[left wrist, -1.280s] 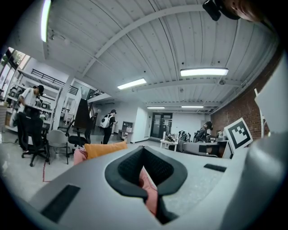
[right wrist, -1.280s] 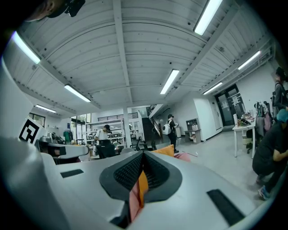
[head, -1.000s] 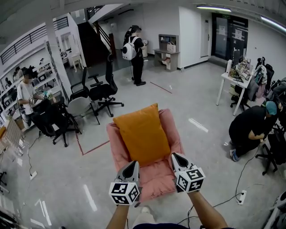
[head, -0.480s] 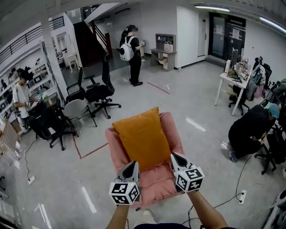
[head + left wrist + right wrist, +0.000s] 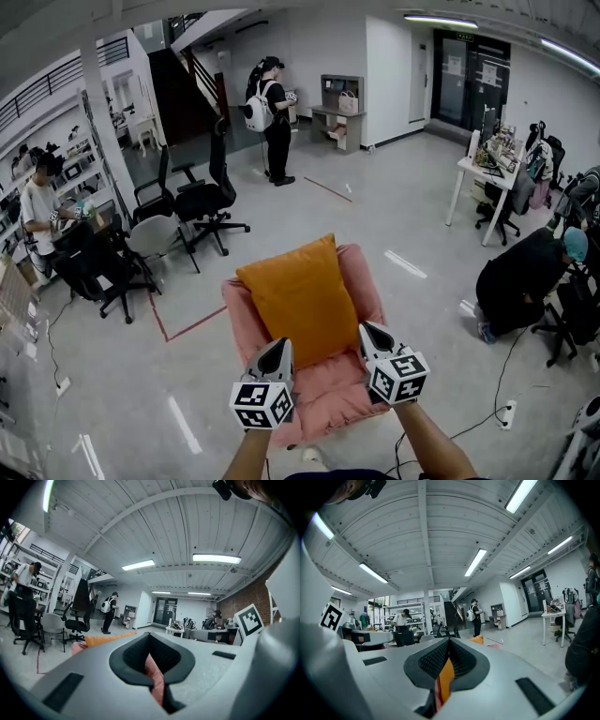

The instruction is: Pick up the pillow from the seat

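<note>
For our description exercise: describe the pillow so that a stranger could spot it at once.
On the grey office floor, near the black office chairs, stands a low pink seat. The pillow lies against its back: a plump rectangle, bright orange where the seat is pink and the chairs black.

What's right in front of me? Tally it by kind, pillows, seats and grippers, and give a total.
orange pillow: 1
pink seat: 1
grippers: 2 (left gripper, right gripper)
Total: 4
</note>
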`<state>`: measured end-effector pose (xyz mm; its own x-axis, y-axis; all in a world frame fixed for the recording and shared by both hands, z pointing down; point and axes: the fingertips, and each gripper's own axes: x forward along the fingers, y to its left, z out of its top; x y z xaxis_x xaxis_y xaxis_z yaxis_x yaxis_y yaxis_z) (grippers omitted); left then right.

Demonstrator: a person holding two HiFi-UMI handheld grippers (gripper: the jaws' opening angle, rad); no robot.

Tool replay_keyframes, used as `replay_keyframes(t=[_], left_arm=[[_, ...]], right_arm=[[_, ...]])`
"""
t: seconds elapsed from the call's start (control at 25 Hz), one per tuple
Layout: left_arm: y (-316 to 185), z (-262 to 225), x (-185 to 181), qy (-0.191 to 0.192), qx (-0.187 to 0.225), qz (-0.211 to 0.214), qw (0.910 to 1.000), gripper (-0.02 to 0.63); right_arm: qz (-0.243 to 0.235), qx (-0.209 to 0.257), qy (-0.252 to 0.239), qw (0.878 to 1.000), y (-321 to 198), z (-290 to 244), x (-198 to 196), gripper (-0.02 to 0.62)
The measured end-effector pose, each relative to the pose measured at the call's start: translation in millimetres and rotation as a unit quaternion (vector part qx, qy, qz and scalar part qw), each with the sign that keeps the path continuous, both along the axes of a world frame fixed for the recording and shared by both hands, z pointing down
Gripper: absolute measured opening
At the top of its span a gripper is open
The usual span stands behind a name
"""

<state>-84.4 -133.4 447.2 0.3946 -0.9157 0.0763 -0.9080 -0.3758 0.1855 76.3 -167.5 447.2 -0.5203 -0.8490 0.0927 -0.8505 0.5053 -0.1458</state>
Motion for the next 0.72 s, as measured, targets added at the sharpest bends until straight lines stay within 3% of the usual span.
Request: replay_keyframes(t=[0.72], left_arm=[[-25,13,-27,0.005,-0.018,0.014,0.9997,0.003]], right_arm=[[0.008,-0.014,0.004,1.000,-29,8,-28,0.017]])
